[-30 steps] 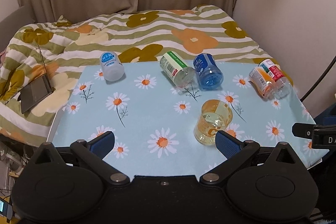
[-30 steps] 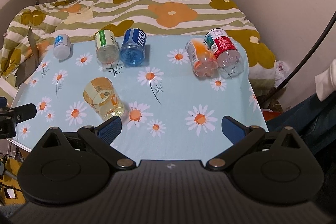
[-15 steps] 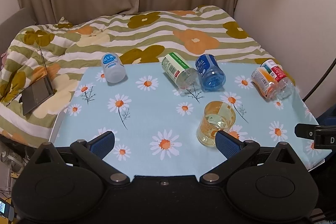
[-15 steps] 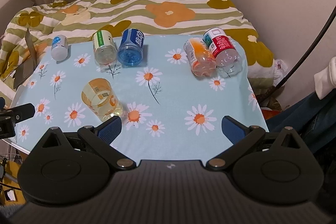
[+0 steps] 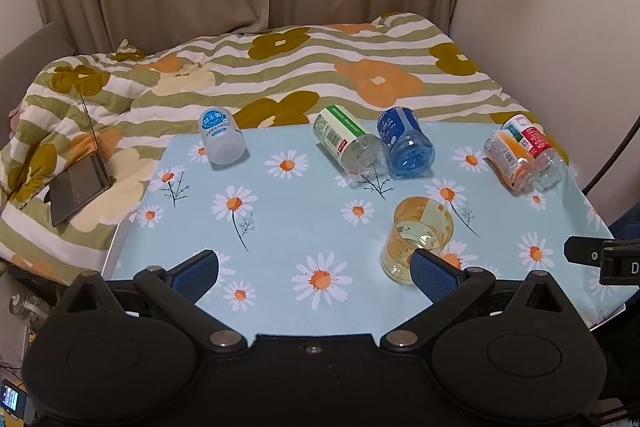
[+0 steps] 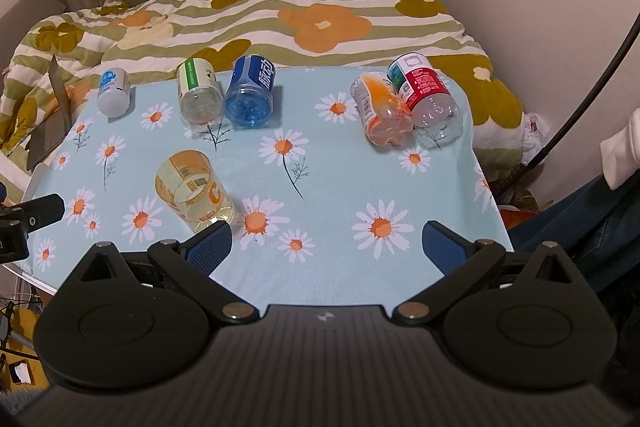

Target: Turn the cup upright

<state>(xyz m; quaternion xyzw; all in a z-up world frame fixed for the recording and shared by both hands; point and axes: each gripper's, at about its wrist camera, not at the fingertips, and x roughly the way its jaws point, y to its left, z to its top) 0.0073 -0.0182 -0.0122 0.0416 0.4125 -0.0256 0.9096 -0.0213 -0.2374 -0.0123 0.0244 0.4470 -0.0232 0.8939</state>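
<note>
A yellow see-through cup (image 5: 416,239) stands upright, mouth up, on the daisy tablecloth (image 5: 288,211); the right wrist view shows it (image 6: 192,191) at the near left. Farther back several cups lie on their sides: a white one (image 5: 221,142), a green-labelled one (image 5: 346,144), a blue one (image 5: 405,143), and an orange one (image 5: 508,159) beside a red-labelled one (image 5: 534,149). My left gripper (image 5: 314,273) is open near the table's front edge, its right finger in front of the yellow cup's base. My right gripper (image 6: 326,247) is open too, holding nothing.
The table stands against a bed with a flower-striped quilt (image 5: 304,67). A laptop (image 5: 80,179) lies on the bed at the left. A wall (image 5: 560,7) and a black cable (image 6: 592,83) are on the right. A person's sleeve and leg (image 6: 616,163) show at the right.
Both grippers have drawn back and slightly up from the table, so the cups sit a little farther away. No cup has moved.
</note>
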